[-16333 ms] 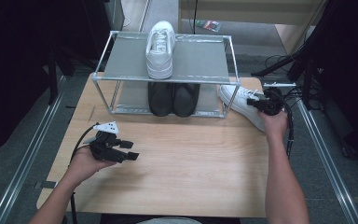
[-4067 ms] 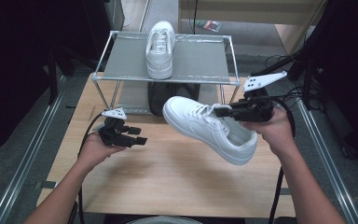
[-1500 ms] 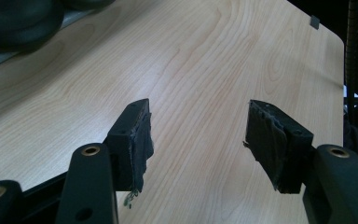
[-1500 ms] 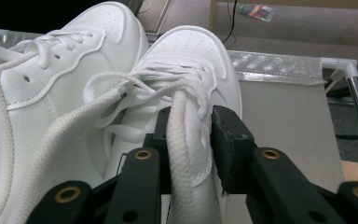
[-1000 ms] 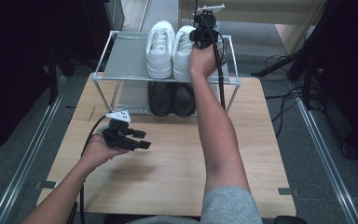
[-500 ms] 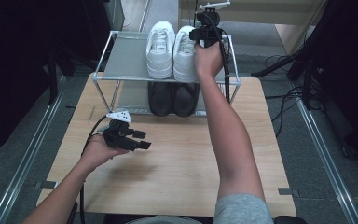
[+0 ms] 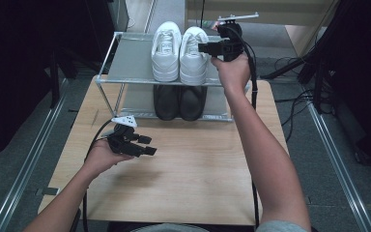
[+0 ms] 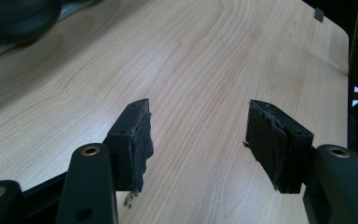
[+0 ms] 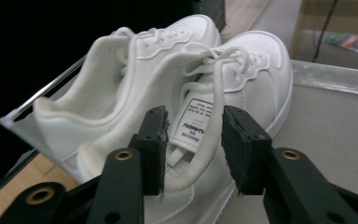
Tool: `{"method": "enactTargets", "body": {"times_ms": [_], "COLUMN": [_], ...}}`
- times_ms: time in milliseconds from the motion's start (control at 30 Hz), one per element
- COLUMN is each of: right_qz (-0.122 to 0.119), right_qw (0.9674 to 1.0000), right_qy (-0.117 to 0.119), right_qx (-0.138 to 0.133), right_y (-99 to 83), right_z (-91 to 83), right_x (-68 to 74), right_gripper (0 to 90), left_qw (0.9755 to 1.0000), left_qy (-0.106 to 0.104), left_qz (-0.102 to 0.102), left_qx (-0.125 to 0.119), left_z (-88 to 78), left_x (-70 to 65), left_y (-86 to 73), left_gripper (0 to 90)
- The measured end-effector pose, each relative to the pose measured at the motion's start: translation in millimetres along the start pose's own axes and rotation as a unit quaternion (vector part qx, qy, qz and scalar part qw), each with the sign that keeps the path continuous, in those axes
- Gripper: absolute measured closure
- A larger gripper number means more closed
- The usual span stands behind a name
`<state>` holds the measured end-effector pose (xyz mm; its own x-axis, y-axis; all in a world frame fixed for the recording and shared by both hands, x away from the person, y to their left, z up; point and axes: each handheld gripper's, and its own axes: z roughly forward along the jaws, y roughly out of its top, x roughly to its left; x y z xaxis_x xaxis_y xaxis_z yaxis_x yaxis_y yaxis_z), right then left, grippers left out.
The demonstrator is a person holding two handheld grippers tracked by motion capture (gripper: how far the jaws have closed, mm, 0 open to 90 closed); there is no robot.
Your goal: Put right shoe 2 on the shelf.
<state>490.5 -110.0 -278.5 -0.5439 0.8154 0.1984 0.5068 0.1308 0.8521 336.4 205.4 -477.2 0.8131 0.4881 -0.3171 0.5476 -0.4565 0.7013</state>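
Observation:
Two white sneakers stand side by side on the rack's top shelf, the left one and the right one. My right gripper hovers just right of the right sneaker's heel, pointing at it. Its jaws have just been opening and now stand open; the sneaker's tongue label and collar show in the gap, with the pads off them. My left gripper rests low over the wooden table, open, nothing between its pads.
The metal rack stands at the table's far edge, with a pair of black shoes on its lower shelf. The right forearm stretches across the table to the shelf. Cables lie on the floor at the right.
The right gripper's jaws have widened and the hand has drawn back to the right from the right white sneaker, which stays on the shelf. The left hand has kept still.

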Motion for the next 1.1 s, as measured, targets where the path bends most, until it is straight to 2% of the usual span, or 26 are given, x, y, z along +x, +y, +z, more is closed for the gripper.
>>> {"method": "enactTargets", "body": {"times_ms": [67,167,200,333,433,500,567,733,900,1100], "right_qz": [-0.010,-0.002,-0.006,-0.036,-0.049,-0.067,-0.070,-0.075,-0.101,-0.104], "right_qw": [0.9998,0.9988,0.9986,0.9974,0.9943,0.9920,0.9905,0.9882,0.9851,0.9804], "right_qy": [0.018,0.048,0.051,0.062,0.094,0.107,0.118,0.133,0.138,0.166], "right_qx": [0.000,-0.011,-0.011,-0.002,0.000,0.004,0.012,0.017,0.018,0.016], "right_y": [-3.8,-6.7,-7.3,-13.6,-23.3,-31.3,-40.0,-64.0,-90.0,-123.1], "right_z": [-5.1,-16.1,-19.8,-30.0,-34.8,-36.9,-38.4,-42.9,-45.3,-51.0], "right_x": [-1.7,-4.6,-4.6,-2.2,-1.8,-1.8,-1.5,0.7,3.8,5.6], "right_gripper": [58.6,57.3,57.3,57.1,54.9,54.9,54.3,52.1,51.6,50.9], "left_qw": [1.0000,1.0000,1.0000,1.0000,1.0000,1.0000,1.0000,1.0000,1.0000,1.0000], "left_qy": [0.000,0.001,0.002,0.000,0.002,0.003,0.004,0.004,0.006,0.003], "left_qz": [-0.001,-0.001,-0.001,-0.001,0.000,-0.001,0.002,0.001,0.004,0.003], "left_qx": [0.001,0.004,0.004,0.004,0.003,0.003,0.003,0.002,0.003,0.003], "left_z": [0.6,1.0,1.1,0.1,0.2,1.2,1.7,1.6,1.0,1.9], "left_x": [0.2,1.1,1.3,1.6,2.0,1.6,1.1,1.4,1.0,1.7], "left_y": [-0.2,-0.5,-0.5,-0.3,-0.5,-0.4,-0.3,-0.3,-0.1,-0.6], "left_gripper": [41.0,41.0,41.0,40.9,40.9,40.9,40.8,40.8,40.6,40.4]}}
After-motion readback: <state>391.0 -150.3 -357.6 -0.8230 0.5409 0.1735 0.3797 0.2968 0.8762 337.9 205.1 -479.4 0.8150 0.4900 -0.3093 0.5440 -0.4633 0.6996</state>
